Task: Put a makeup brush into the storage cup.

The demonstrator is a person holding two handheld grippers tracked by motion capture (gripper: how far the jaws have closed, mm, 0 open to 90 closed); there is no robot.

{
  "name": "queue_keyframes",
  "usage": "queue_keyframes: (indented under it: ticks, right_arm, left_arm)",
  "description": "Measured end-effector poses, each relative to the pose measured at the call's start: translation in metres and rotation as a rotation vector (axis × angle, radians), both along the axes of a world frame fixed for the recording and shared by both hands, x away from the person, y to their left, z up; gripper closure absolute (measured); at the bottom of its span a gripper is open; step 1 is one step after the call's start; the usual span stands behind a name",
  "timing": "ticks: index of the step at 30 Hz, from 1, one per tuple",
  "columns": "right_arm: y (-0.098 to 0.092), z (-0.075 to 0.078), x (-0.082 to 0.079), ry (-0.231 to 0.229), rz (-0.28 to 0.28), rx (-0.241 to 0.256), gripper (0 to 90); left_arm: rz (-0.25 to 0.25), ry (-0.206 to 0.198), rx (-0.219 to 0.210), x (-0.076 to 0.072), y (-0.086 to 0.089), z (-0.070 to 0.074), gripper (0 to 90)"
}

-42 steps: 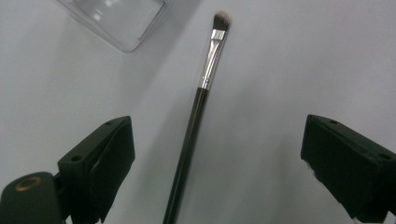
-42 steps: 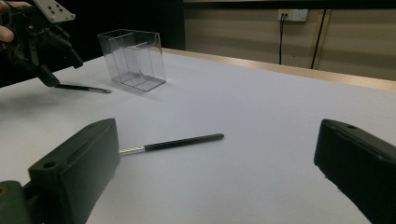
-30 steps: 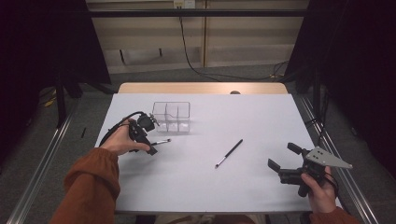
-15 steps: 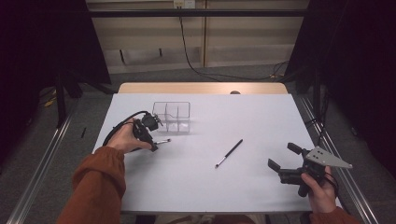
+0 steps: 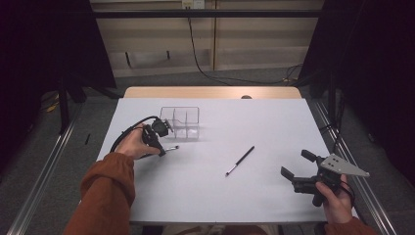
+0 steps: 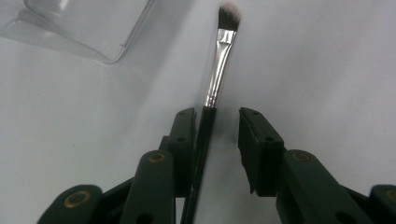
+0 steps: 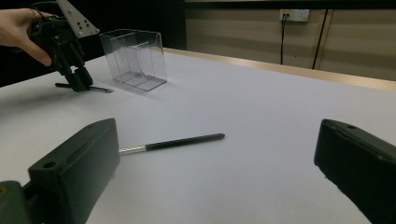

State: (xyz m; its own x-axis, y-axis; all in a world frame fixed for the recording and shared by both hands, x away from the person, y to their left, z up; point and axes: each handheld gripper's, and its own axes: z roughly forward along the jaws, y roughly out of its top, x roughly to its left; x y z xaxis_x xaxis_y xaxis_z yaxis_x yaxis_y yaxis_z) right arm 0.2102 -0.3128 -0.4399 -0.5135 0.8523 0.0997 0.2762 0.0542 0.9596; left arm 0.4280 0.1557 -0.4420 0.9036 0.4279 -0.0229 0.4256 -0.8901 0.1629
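Note:
A small makeup brush [image 6: 220,65] with a silver ferrule and pale-tipped bristles lies on the white table [image 5: 205,196]. My left gripper [image 6: 217,114] straddles its black handle. The handle rests against one jaw and a gap separates it from the other, so the gripper is open. From above, the left gripper [image 5: 160,149] points down at this brush [image 5: 171,147], just in front of a clear plastic organizer [image 5: 180,121]. A second, longer brush [image 5: 241,160] lies mid-table. My right gripper [image 5: 297,169] is held open at the front right, with that brush [image 7: 173,142] lying ahead of its jaws.
The clear organizer [image 7: 135,58] has several compartments and stands upright at the back left; its corner [image 6: 88,28] is close to the left gripper. A cable [image 5: 125,137] loops from the left gripper. A wooden strip [image 5: 210,92] runs along the table's far edge.
The left hand and its gripper have edged slightly toward the organizer over the small brush. The right gripper and the long brush have not moved.

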Motion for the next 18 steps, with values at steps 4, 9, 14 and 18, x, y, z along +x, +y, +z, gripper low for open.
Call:
queue_keyframes:
  ticks: [4,9,14,18]
  right_arm:
    - [-0.0001,-0.0001,0.0001,-0.001,0.003,-0.004,0.0]
    - [0.0003,-0.0002,0.0001,0.001,0.006,-0.006,0.0]
    - [0.0005,-0.0001,-0.0002,0.000,0.008,-0.005,0.0]
    - [0.0000,-0.0002,0.0001,0.001,0.010,-0.002,0.0]
  left_arm:
    - [-0.001,0.010,0.015,0.0014,-0.0020,-0.0017,68.1]
    - [-0.011,0.021,0.023,0.0026,-0.0027,-0.0026,69.1]
    - [-0.020,0.032,0.051,0.0041,-0.0067,-0.0031,71.8]
    - [-0.020,0.049,0.050,0.0047,-0.0082,-0.0034,79.0]
